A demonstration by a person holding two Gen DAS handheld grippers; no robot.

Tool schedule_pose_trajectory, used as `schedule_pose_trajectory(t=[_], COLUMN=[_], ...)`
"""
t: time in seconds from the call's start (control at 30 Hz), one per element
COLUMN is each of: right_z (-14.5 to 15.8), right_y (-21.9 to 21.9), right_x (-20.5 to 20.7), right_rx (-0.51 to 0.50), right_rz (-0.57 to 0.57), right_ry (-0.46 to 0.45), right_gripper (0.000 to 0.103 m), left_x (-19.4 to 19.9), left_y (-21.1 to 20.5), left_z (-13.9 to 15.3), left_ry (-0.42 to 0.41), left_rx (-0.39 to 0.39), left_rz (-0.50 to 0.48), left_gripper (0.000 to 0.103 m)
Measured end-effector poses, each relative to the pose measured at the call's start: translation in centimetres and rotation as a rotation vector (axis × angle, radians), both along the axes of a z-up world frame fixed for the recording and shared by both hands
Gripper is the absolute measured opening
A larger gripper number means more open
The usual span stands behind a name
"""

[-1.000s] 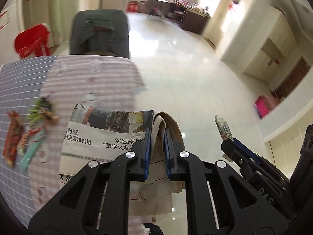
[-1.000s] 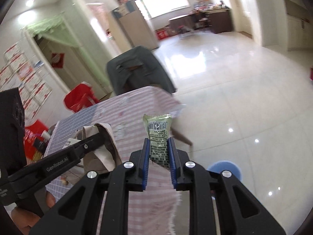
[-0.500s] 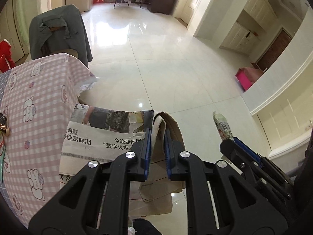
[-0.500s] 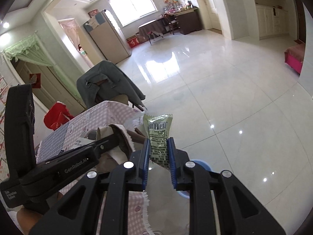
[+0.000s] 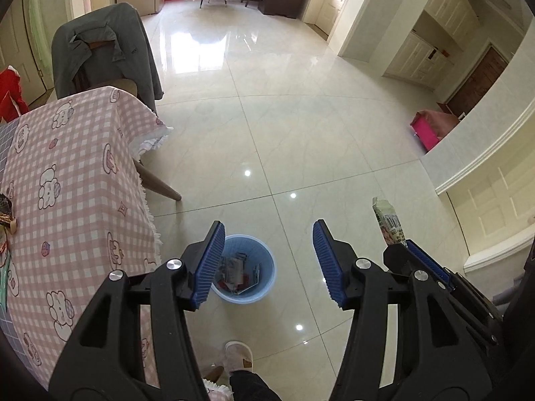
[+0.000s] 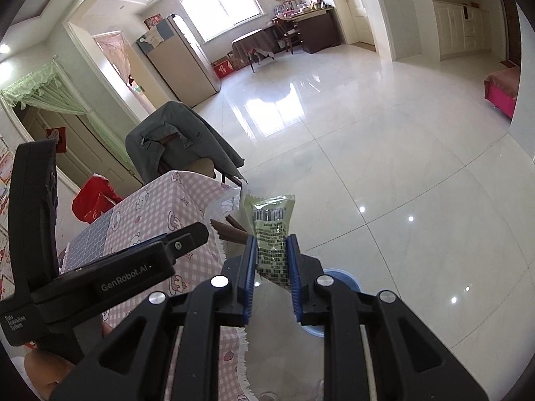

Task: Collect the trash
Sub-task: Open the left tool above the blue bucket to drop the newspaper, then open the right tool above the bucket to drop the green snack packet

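My left gripper [image 5: 267,244] is open and empty, held above a light blue waste bin [image 5: 245,292] that stands on the floor with paper scraps inside. My right gripper [image 6: 271,257] is shut on a green snack wrapper [image 6: 271,230]. The wrapper [image 5: 388,219] and the right gripper also show at the right of the left wrist view. In the right wrist view the bin [image 6: 344,275] is mostly hidden behind my fingers.
A table with a pink checked cloth [image 5: 67,180] stands at the left, with some wrappers at its left edge. A chair draped with a grey jacket [image 5: 100,43] is behind it. A pink box [image 5: 429,128] sits by the right wall. A slippered foot [image 5: 239,357] is below the bin.
My left gripper has opened and let go of the newspaper and brown paper, which are gone from its jaws. Both grippers have moved off the table to above the bin.
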State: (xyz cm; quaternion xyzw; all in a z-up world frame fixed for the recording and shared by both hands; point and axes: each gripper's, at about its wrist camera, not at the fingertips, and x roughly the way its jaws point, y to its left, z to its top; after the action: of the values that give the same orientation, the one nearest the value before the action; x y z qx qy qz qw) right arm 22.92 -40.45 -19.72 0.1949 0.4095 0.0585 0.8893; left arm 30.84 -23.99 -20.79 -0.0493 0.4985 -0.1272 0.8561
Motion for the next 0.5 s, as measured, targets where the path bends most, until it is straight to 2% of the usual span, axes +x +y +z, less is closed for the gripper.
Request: schedule_pose_trajectory(t=[0.5], right_z=[0.0], right_y=[1.8], right_x=[1.8], right_rx=[-0.004], right_rz=[0.036], right_ry=[-0.001], right_gripper=[0.019], left_x=[0.0], left_y=[2.1], left_z=[0.4], left_ry=[0.017], left_rx=[0.012], left_rz=[0.041], left_gripper=[0.055])
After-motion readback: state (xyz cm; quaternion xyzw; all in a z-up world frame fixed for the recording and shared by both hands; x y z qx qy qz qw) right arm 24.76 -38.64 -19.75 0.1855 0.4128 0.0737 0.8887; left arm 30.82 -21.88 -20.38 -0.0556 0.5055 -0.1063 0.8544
